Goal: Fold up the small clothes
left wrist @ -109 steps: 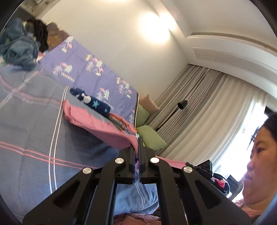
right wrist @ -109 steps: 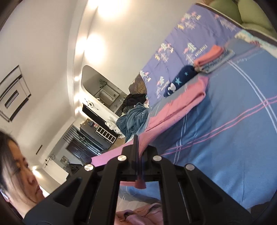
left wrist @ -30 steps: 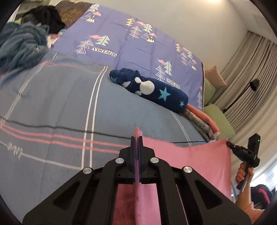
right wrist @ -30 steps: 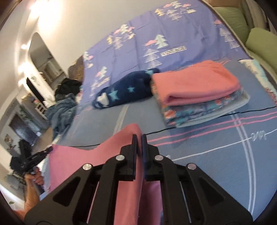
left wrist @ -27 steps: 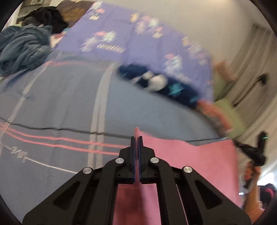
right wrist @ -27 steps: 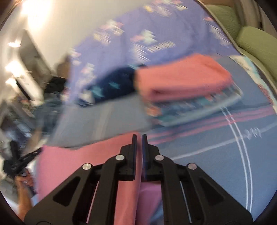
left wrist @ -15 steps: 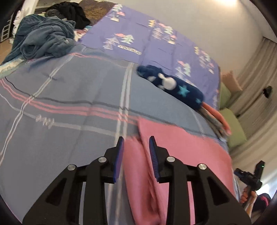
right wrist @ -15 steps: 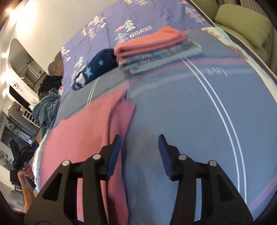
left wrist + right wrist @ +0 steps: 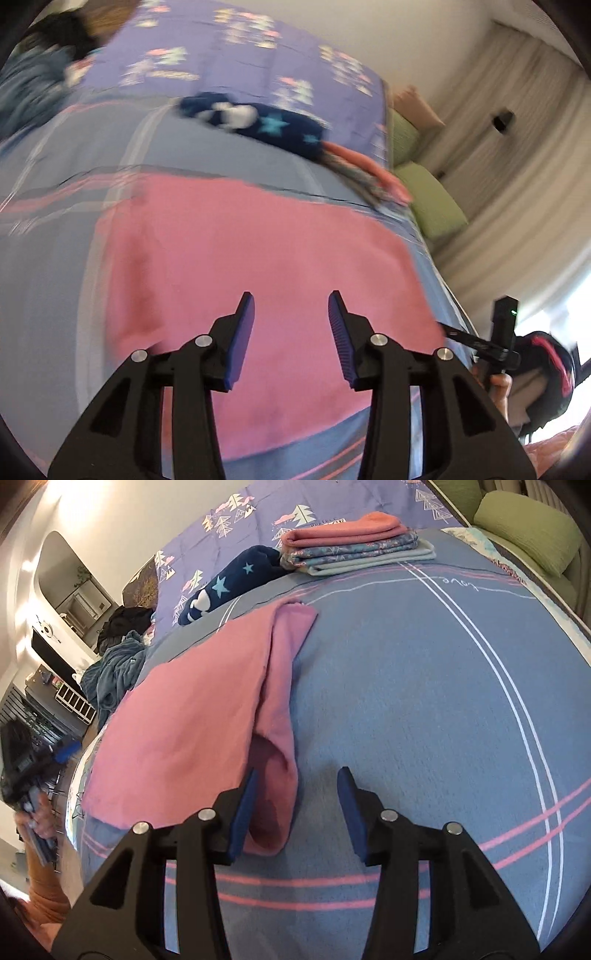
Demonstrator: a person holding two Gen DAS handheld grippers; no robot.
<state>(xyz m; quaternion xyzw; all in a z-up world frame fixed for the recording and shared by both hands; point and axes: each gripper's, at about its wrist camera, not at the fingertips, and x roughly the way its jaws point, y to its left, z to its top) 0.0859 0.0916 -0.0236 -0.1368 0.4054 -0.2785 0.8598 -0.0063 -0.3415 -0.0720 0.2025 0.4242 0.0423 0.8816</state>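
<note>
Pink cloth (image 9: 192, 716): lies spread on the blue-grey bedspread (image 9: 424, 701), near the edge where the person stands; its right-hand side is folded back on itself, leaving a long doubled strip with a rounded loop at the near end.
Same cloth, left wrist view (image 9: 258, 251): a broad, mostly flat pink sheet filling the middle of the picture (the view is blurred).
Right gripper (image 9: 297, 806): jaws apart and closing, nothing pinched; the left blue pad sits just beside the looped near end of the cloth, the right pad over bare bedspread.
Left gripper (image 9: 291, 338): jaws apart and opening, above the pink cloth, no fabric held between the pads.
Folded stack (image 9: 354, 544): well apart from the pink cloth, toward the head of the bed; a salmon piece on top of patterned and pale blue layers.
Navy star-print bundle (image 9: 232, 581): just beside the stack, on its left.
Purple tree-print cover (image 9: 258, 513): behind both.
Crumpled blue-grey clothes (image 9: 110, 675): heaped at the far left edge of the bed.
Green cushions (image 9: 532, 531): off the bed's right side.
</note>
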